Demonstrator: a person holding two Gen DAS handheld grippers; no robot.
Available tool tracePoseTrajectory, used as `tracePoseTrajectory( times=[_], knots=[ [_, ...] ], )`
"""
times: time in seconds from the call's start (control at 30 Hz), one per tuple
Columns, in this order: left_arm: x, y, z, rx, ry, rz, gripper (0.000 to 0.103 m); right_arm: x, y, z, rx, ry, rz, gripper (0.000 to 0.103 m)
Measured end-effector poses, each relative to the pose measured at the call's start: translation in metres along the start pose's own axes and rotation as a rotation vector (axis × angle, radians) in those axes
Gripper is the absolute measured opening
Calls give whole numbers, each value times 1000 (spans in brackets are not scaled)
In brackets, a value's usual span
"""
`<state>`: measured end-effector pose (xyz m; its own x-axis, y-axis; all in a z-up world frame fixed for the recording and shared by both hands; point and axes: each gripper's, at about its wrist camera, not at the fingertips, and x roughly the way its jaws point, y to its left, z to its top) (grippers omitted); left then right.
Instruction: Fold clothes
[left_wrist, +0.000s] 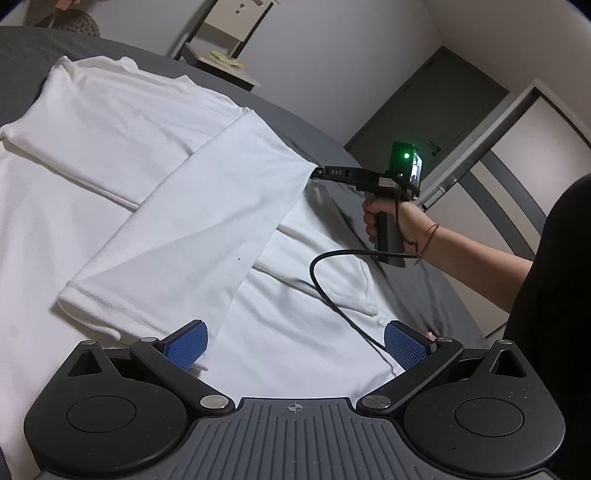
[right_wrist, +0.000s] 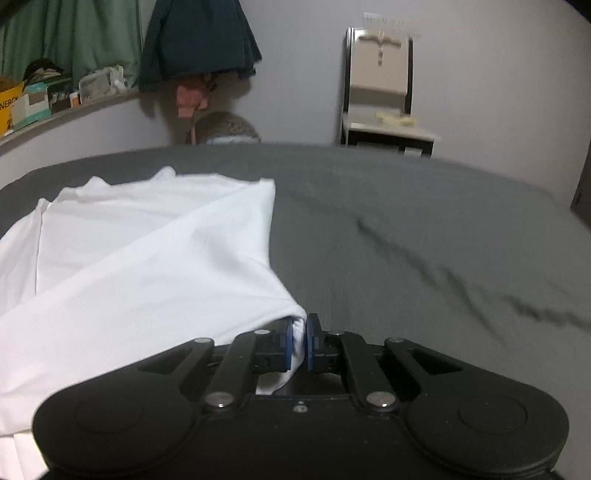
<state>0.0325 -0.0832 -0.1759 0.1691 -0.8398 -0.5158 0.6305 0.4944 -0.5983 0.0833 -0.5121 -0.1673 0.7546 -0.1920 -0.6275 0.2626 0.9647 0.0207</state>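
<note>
A white shirt (left_wrist: 122, 155) lies spread on the grey bed (left_wrist: 310, 125), one long sleeve (left_wrist: 192, 229) folded diagonally across its body. My left gripper (left_wrist: 293, 349) hovers low over the shirt's near part, its blue pads (left_wrist: 186, 347) wide apart with nothing between them. In the left wrist view my right gripper (left_wrist: 317, 172), held in a hand, pinches the shirt's far right edge. The right wrist view shows that gripper (right_wrist: 298, 341) shut on a bunch of white shirt fabric (right_wrist: 147, 266), which is lifted into a taut ridge above the bed (right_wrist: 406, 240).
A black cable (left_wrist: 332, 295) trails from the right gripper across the shirt. A chair (right_wrist: 380, 92) stands by the far wall. A ledge with boxes (right_wrist: 29, 103) and hanging clothes (right_wrist: 199, 40) are at the far left. A dark door (left_wrist: 436, 110) is beyond the bed.
</note>
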Motion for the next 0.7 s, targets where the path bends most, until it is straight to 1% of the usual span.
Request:
tracePoseTrajectory(
  times=[0.03,0.07,0.1,0.17,0.23,0.3,0.33,0.37,0.43,0.47,0.5,0.53,0.57,0.63,0.67,0.7],
  knots=[
    [-1,1,0,-6,-1,-2,103,-1,-1,2,4,6,-1,26],
    [-1,1,0,-13,-2,-4,103,-4,-2,3,9,10,-10,45],
    [-3,2,0,-20,-3,-4,103,-10,-4,2,14,2,-17,48],
    [-9,2,-1,-53,-12,4,103,-30,-6,-3,29,-23,5,48],
    [-19,2,-6,-98,-33,11,103,-52,-5,-10,53,-48,56,48],
    [-30,1,-12,-140,-79,21,103,-75,-1,-17,107,-73,135,48],
    [-35,1,-15,-156,-98,29,103,-86,2,-22,131,-85,190,48],
    [-37,0,-16,-153,-108,52,103,-95,6,-27,140,-94,244,48],
    [-40,-4,-16,-135,-124,106,103,-110,16,-35,132,-107,340,48],
    [-39,-5,-15,-112,-119,143,103,-117,23,-38,117,-113,383,48],
    [-36,-6,-12,-84,-101,187,103,-124,31,-41,102,-118,426,48],
    [-32,-7,-10,-62,-81,210,103,-131,36,-44,100,-125,462,48],
    [-28,-7,-7,-52,-60,208,103,-137,39,-45,105,-132,493,48],
    [-18,-7,-4,-41,-22,171,103,-146,42,-46,120,-141,543,48],
    [-16,-11,-3,-1,-14,174,103,-150,43,-45,114,-147,552,48],
    [-13,-20,-3,100,2,209,103,-155,44,-44,101,-156,554,49]
  ],
)
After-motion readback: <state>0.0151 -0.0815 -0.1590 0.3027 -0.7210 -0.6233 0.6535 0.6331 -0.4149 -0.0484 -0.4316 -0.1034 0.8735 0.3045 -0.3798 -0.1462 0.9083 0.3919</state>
